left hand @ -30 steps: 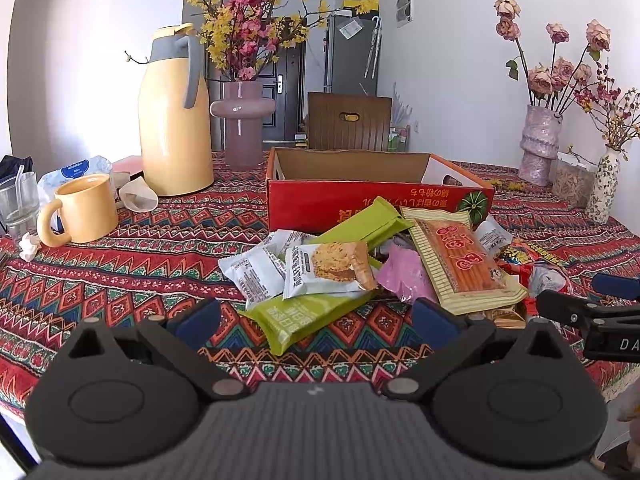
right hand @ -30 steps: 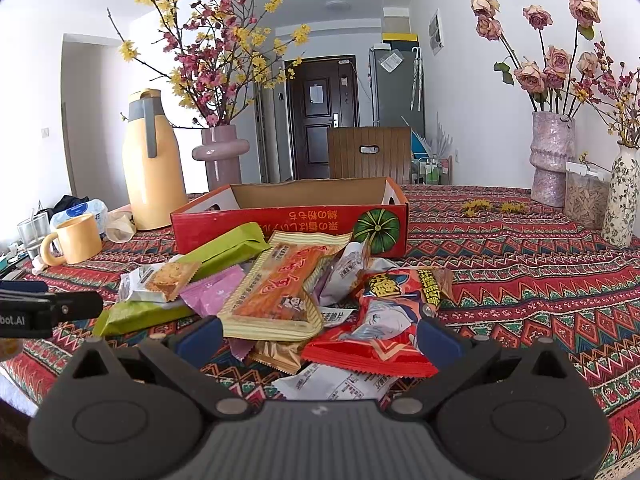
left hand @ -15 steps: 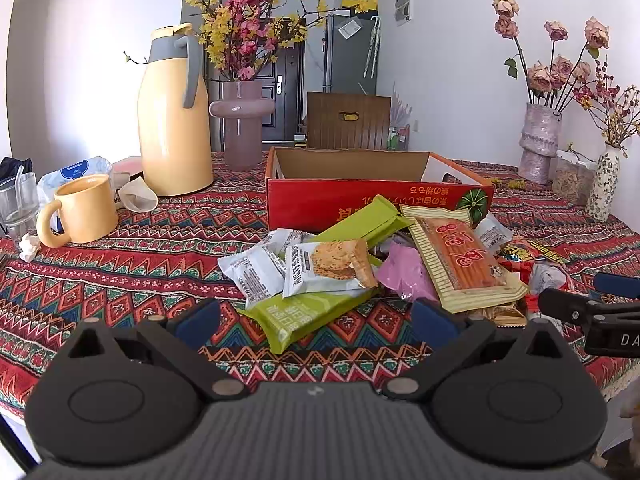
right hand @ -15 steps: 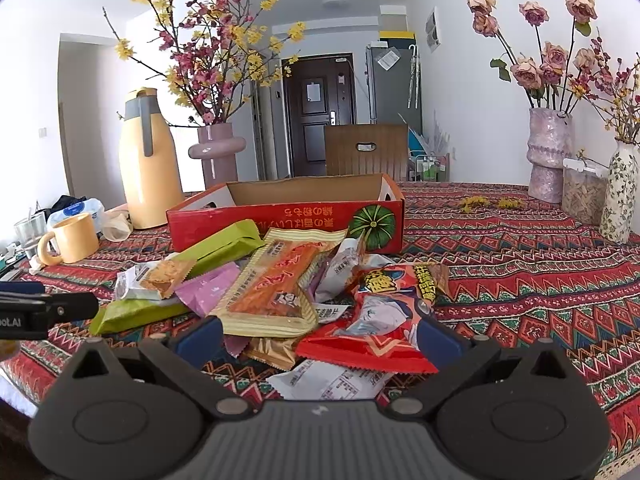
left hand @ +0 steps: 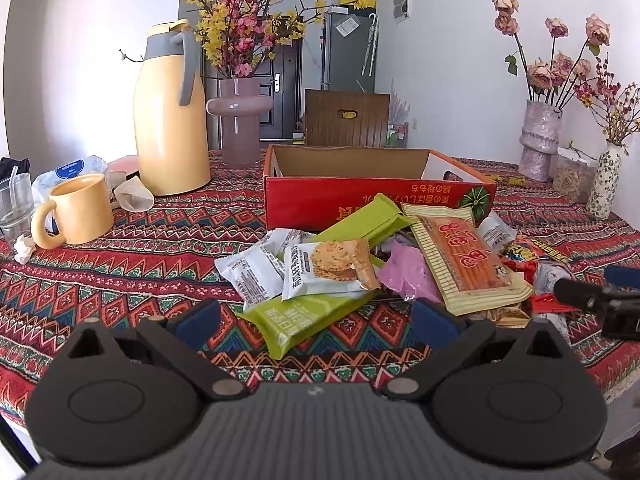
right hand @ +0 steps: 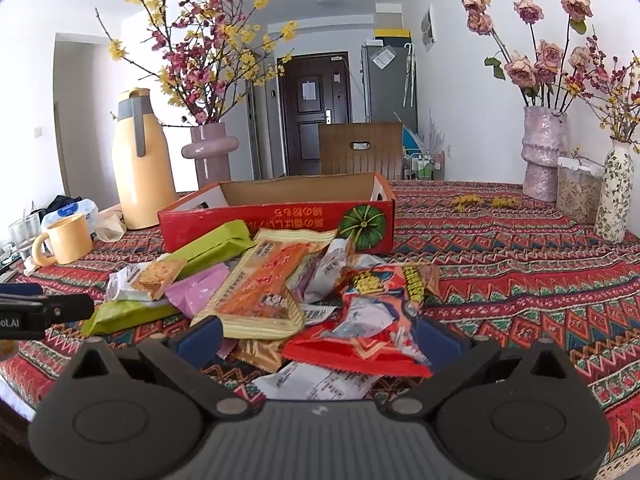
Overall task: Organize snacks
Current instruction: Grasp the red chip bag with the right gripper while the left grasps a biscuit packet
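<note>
Little had changed over the last second. The left gripper (left hand: 316, 316) still hovered low over the near edge of the desk (left hand: 120, 272), its jaws apart and holding nothing, with the near end of the long green packet (left hand: 298, 318) showing between its blue pads. The right gripper (right hand: 318, 332) had eased slightly forward and a touch lower toward the pile, so the red snack bag (right hand: 360, 344) and the white wrapper (right hand: 316, 384) under it sat a little closer between its pads; its jaws also stood apart and empty. The snacks lay where they had been, heaped on the patterned cloth just in front of the red cardboard box (left hand: 380, 200): the biscuit packet (left hand: 328, 270) on the green one, the pink wrapper (left hand: 404, 280) beside it, the striped orange packet (left hand: 464, 260) on top. The box held none of them that could be seen.
</note>
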The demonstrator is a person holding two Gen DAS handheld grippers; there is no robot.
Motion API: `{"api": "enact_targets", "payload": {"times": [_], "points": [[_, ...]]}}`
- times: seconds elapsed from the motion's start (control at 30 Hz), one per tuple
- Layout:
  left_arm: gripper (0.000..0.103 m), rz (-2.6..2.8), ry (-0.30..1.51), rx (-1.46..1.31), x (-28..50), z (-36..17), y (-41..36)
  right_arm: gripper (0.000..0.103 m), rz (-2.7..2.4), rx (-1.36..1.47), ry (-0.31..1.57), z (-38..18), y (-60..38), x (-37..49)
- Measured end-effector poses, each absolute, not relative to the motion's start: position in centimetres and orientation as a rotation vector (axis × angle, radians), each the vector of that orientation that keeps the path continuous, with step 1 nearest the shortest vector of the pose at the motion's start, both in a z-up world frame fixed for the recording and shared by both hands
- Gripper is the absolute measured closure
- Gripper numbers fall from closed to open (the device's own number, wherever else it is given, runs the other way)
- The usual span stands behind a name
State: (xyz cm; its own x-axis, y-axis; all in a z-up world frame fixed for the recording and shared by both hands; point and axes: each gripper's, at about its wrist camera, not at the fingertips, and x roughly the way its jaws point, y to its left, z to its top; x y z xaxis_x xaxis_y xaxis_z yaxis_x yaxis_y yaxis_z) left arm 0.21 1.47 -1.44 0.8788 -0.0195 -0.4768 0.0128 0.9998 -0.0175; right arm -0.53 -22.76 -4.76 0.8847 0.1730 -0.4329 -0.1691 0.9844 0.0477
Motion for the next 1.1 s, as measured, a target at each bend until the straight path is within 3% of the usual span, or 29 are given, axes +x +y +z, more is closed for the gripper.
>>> {"api": "enact_targets", "payload": {"times": [0.3, 0.37, 0.5, 0.67, 0.73, 1.1], "points": [[0.0, 0.011, 0.528, -0.017, 2.0, -2.2, 2.1, 0.002, 0.106, 0.018, 0.448, -4.5, -24.5, 2.4], [0.0, 0.018, 0.532, -0.018, 2.2, -2.3, 2.3, 0.009, 0.098, 0.025, 0.475, -4.9, -24.8, 3.7], [0.0, 0.031, 0.54, -0.023, 2.6, -2.6, 2.7, 0.013, 0.095, 0.041, 0.524, -5.7, -25.0, 5.8], [0.0, 0.042, 0.548, -0.029, 2.9, -3.0, 3.2, 0.028, 0.068, 0.062, 0.598, -7.0, -25.0, 7.8], [0.0, 0.041, 0.552, -0.032, 3.0, -3.1, 3.3, 0.029, 0.053, 0.068, 0.615, -7.5, -25.3, 7.9], [0.0, 0.039, 0.57, -0.03, 4.0, -3.2, 3.1, 0.049, 0.069, 0.088, 0.537, -7.1, -26.0, 6.4]]}}
